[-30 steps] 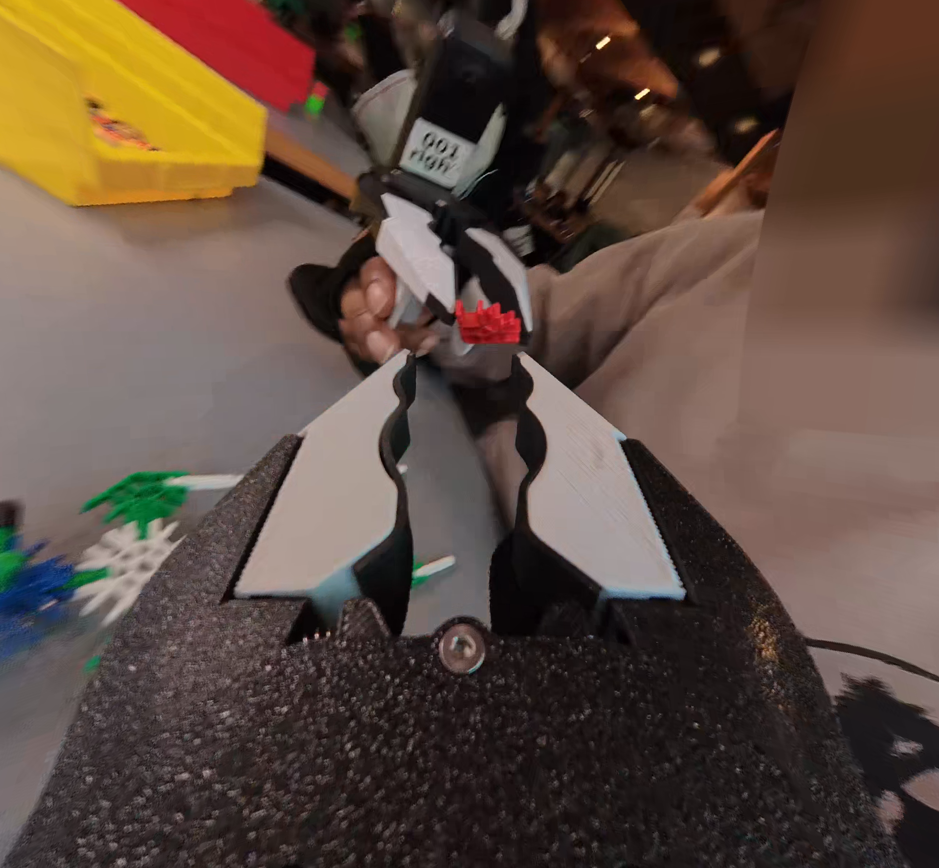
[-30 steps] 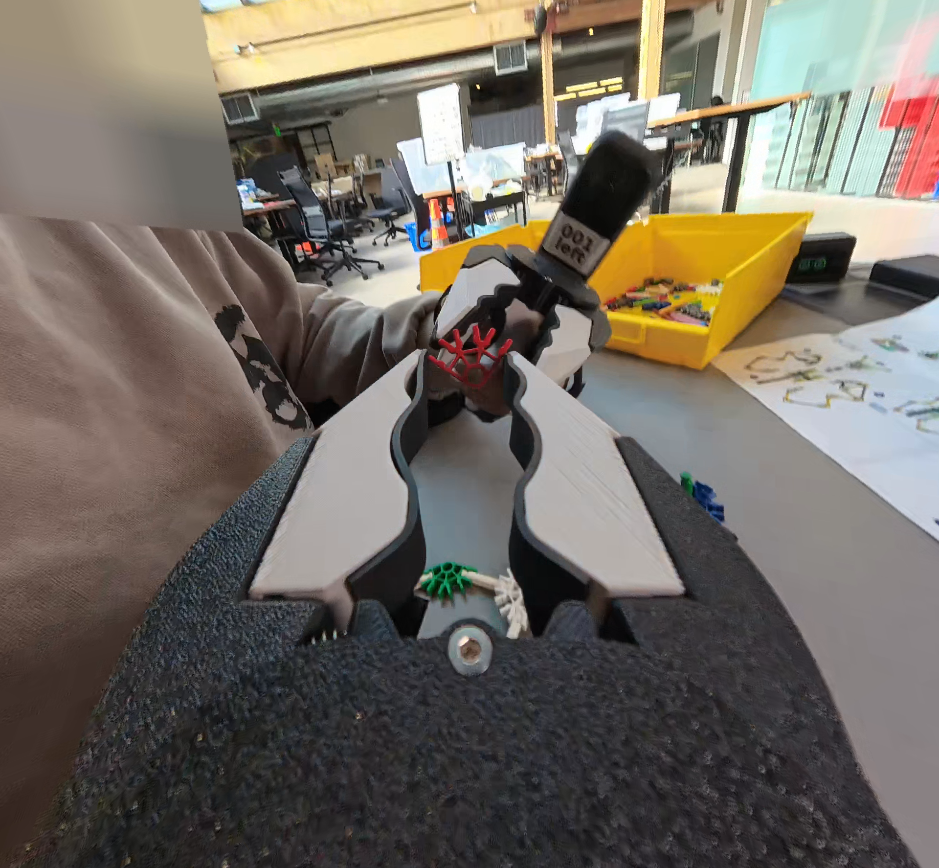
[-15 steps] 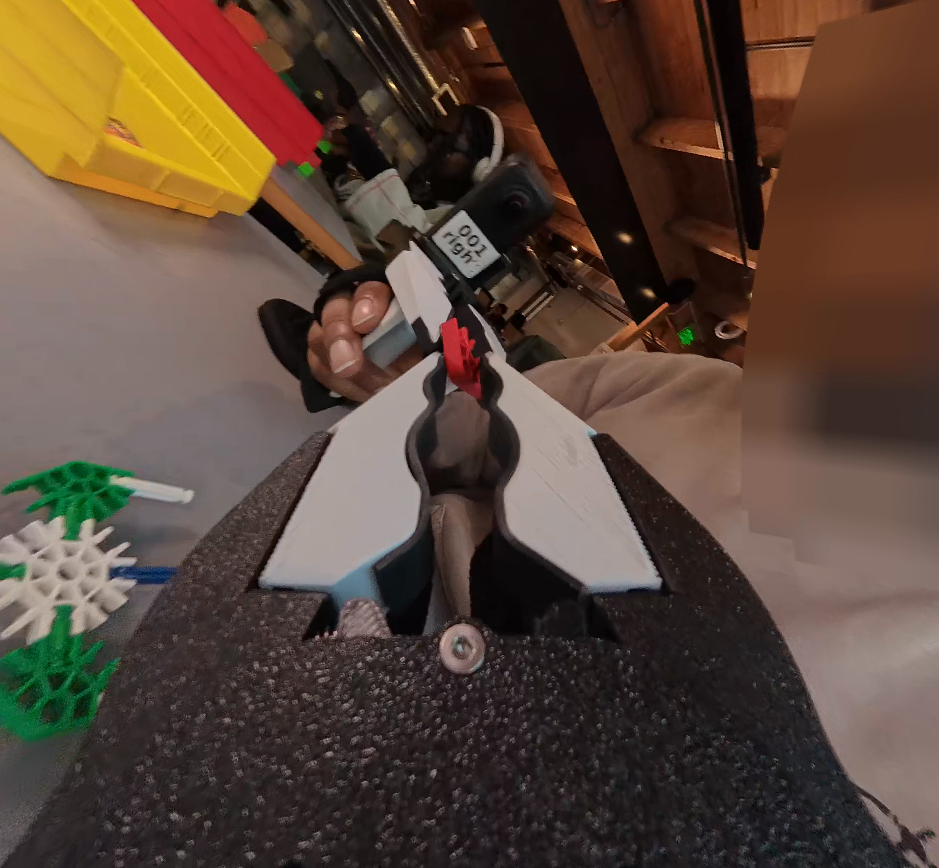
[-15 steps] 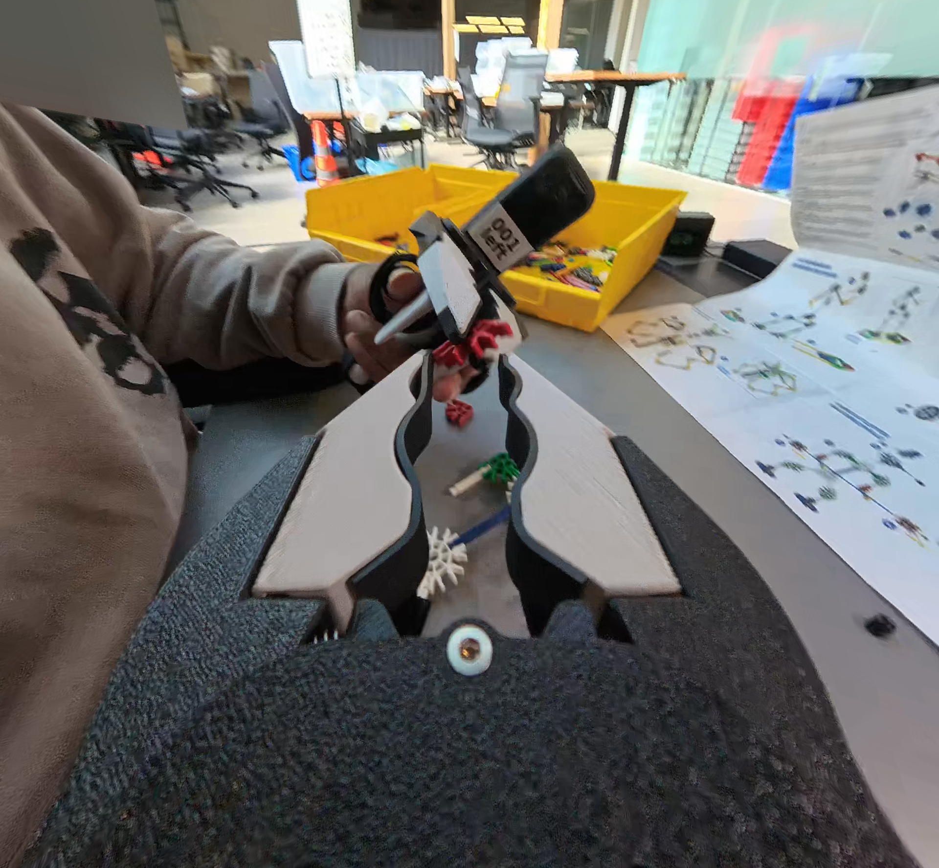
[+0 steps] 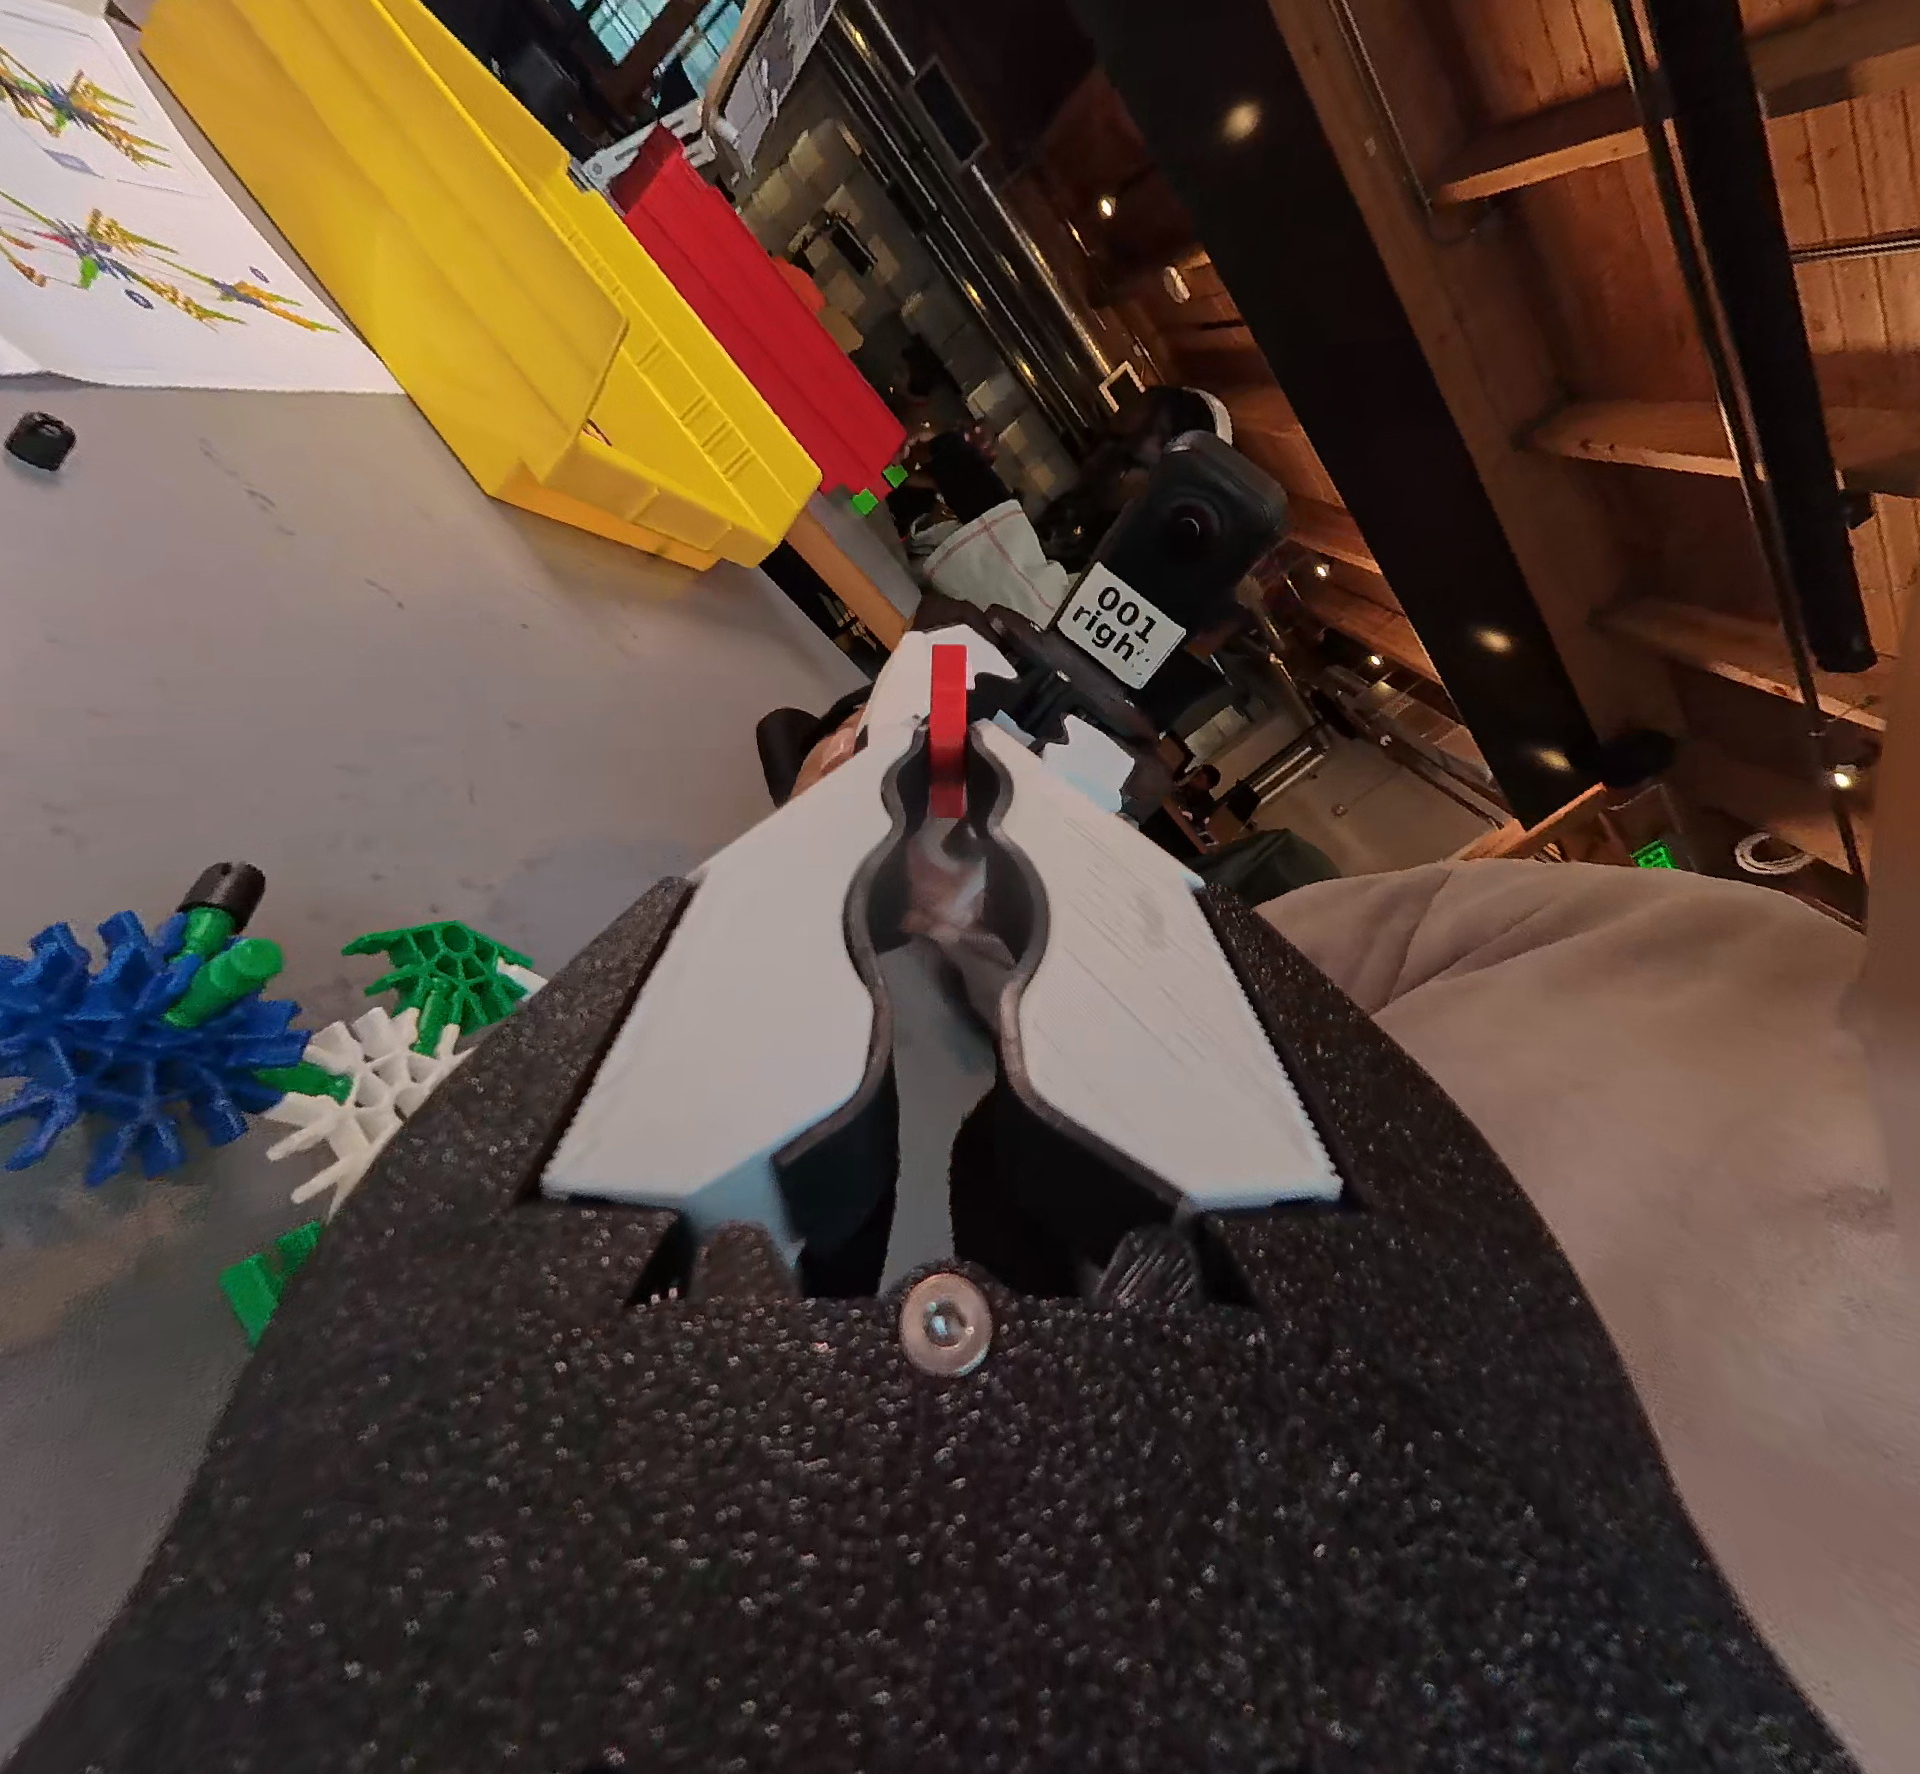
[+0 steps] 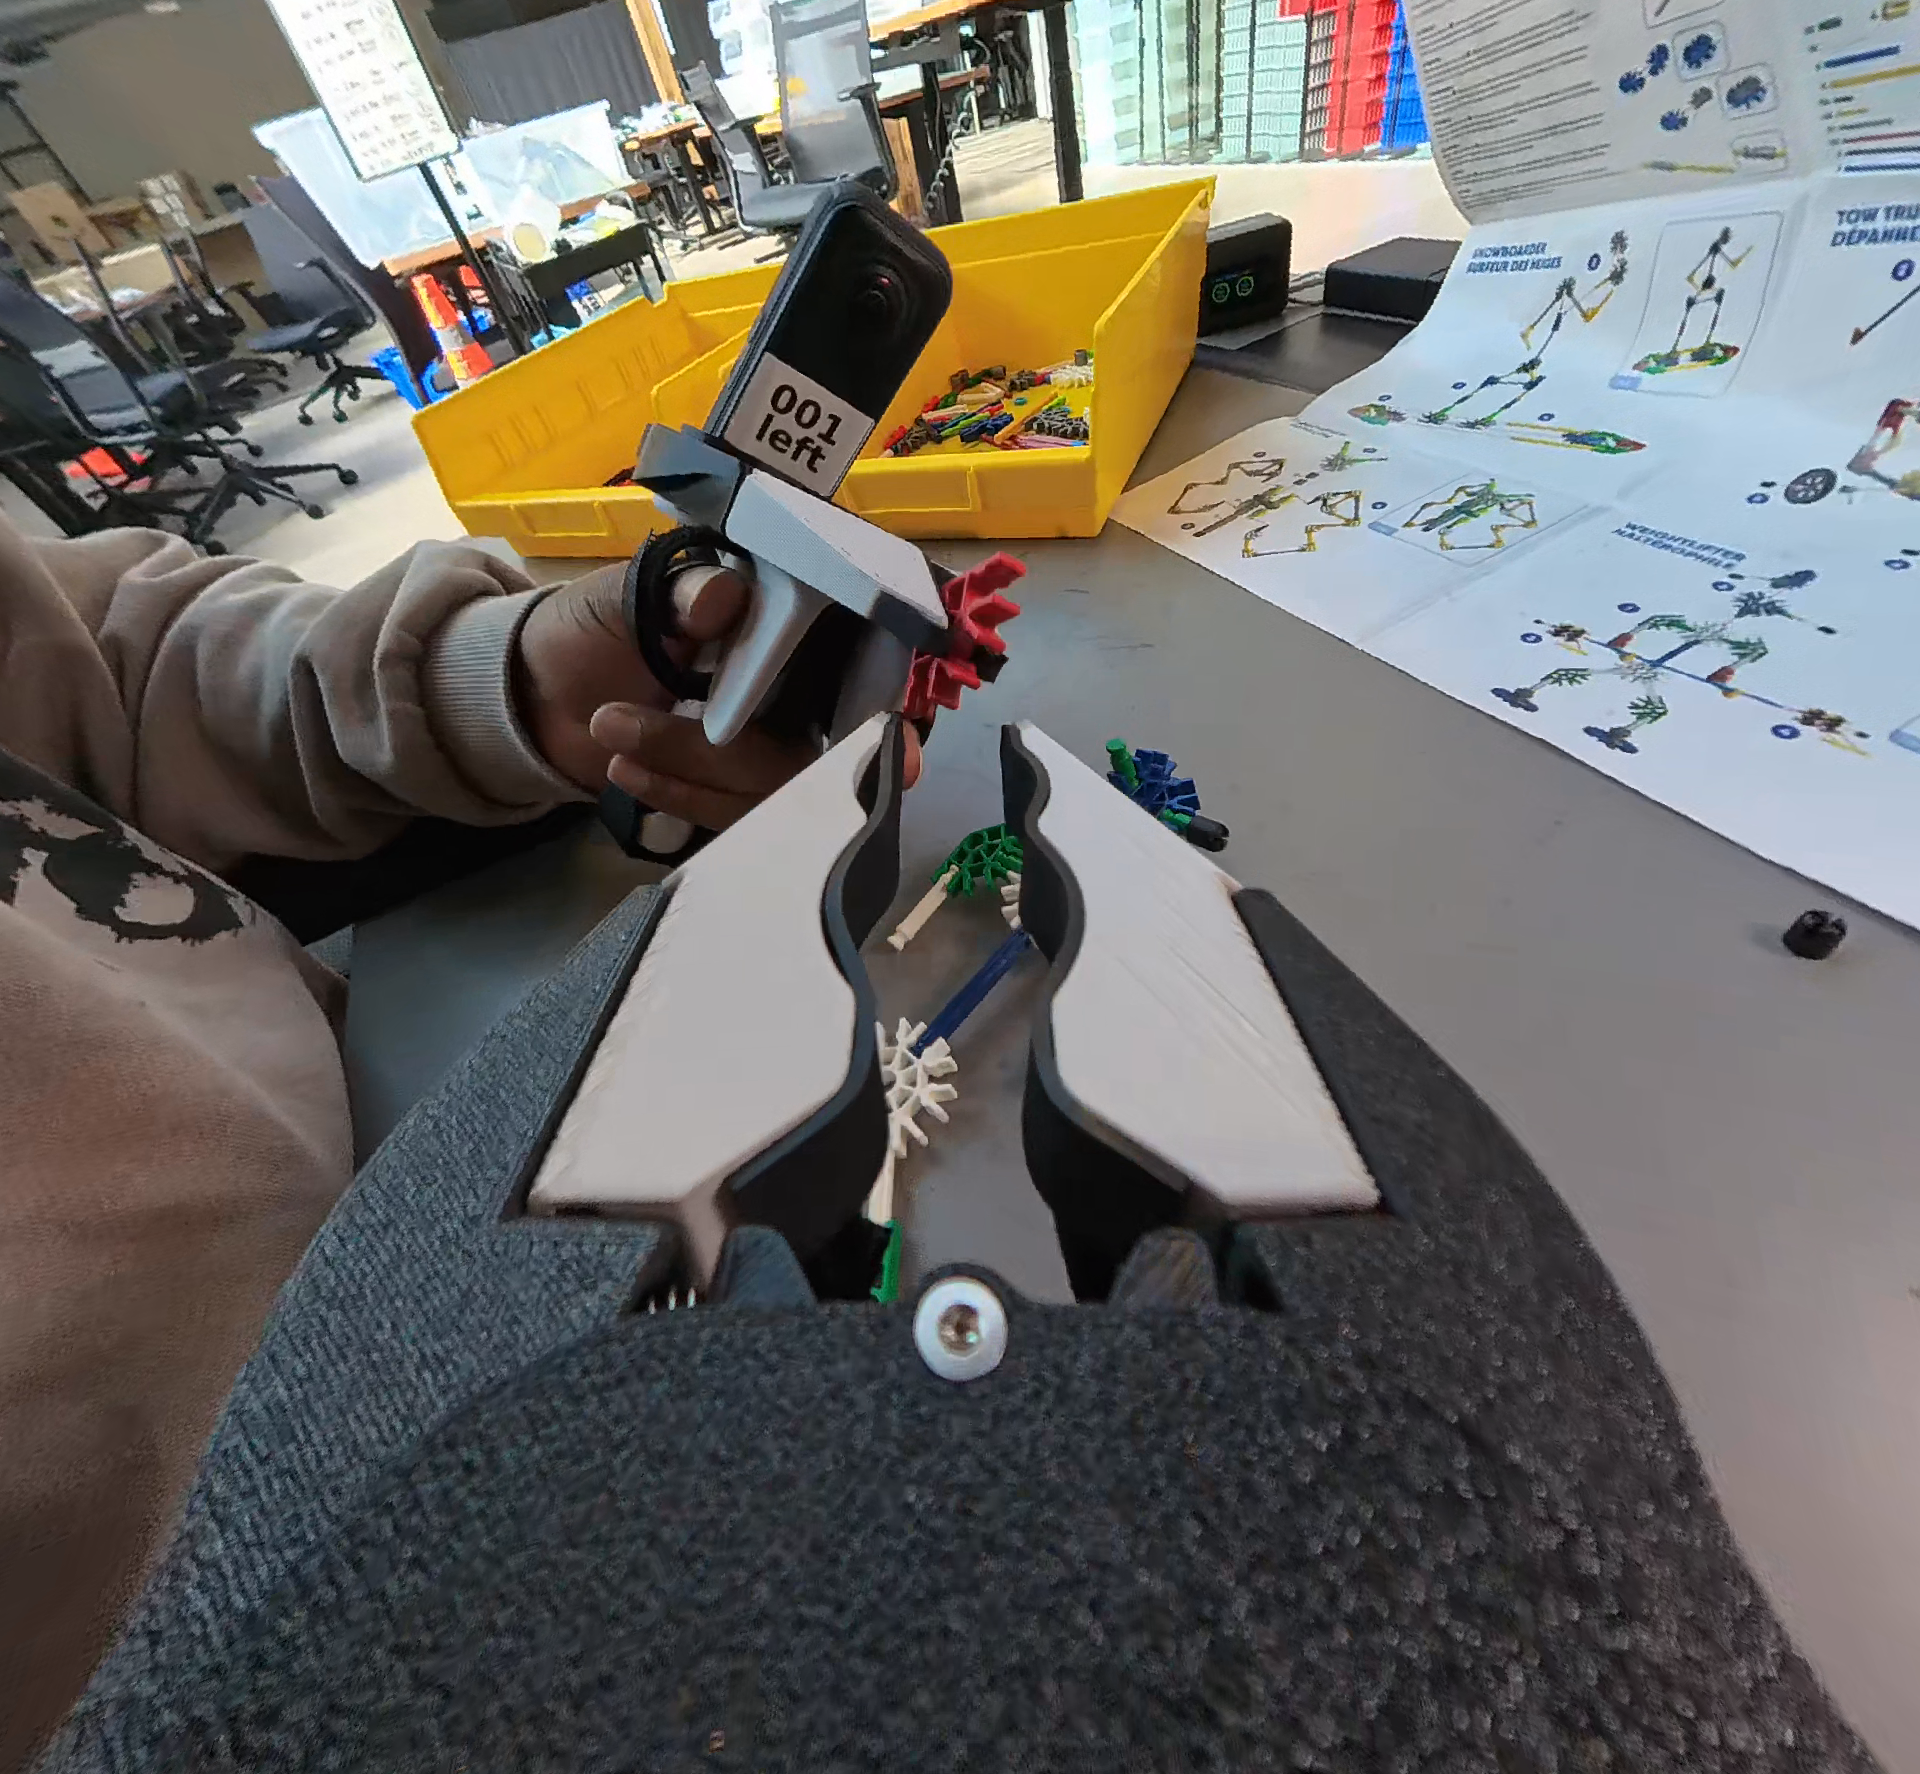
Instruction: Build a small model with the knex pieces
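Observation:
My left gripper (image 5: 947, 750) is shut on a red snowflake-shaped connector (image 5: 948, 690), seen edge-on and sticking out past the fingertips. In the right wrist view the left gripper (image 6: 940, 628) is held in a hand above the table with the red connector (image 6: 964, 628) at its tip. My right gripper (image 6: 952, 745) is open and empty, its left fingertip close below the red connector. Under it on the grey table (image 6: 1455, 945) lie a green connector (image 6: 977, 860), a white connector (image 6: 916, 1072), a blue rod (image 6: 979, 981) and a blue connector cluster (image 6: 1155, 782).
A yellow bin (image 6: 1039, 498) with several loose parts stands behind the left gripper, with a second yellow bin (image 6: 540, 446) beside it. A printed instruction sheet (image 6: 1558, 498) covers the table's right side. A small black cap (image 6: 1814, 935) lies near it. The person's beige sleeve (image 6: 260, 685) is on the left. My left and right fingertips are right by each other.
One second ago my right gripper held the red connector and the left was open. The left shut on it, the right opened and drew back and down. The left now holds it alone.

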